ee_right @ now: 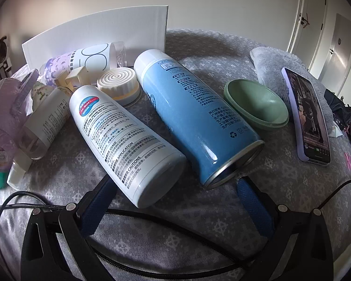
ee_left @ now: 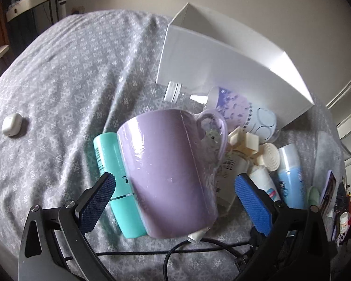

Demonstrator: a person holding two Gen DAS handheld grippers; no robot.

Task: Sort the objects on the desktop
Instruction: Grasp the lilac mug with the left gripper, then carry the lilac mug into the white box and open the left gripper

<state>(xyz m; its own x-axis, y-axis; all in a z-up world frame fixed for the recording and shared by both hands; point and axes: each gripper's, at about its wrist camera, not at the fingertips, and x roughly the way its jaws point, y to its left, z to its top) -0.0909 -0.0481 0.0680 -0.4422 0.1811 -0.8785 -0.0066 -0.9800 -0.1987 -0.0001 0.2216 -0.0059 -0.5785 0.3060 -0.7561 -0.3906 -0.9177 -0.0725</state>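
**Mug between open left jaws, two cans before the right**

The lavender mug (ee_left: 168,173), wrapped in clear film, hides much of what lies behind it: only a strip of the teal tube (ee_left: 115,180) shows at its left, and a clear bottle (ee_left: 175,92) with a screw neck peeks out on the far side. Its label cannot be read. The left gripper (ee_left: 174,202) stands wide open, blue pads on either side of the mug; whether either pad touches it cannot be told. The right gripper (ee_right: 174,207) is also spread wide and holds nothing, its left finger partly hidden under the white spray can (ee_right: 126,142).

Counted in the right view: two spray cans, the white one and a blue spray can (ee_right: 196,119) just beside it, both lying on the grey patterned cloth (ee_right: 280,178); one ribbed white cap (ee_right: 117,83); one green dish (ee_right: 257,103); one phone (ee_right: 306,114), propped to the right. One white box (ee_left: 222,53) stands open at the far side. A small white case (ee_left: 11,124) lies well apart at far left.
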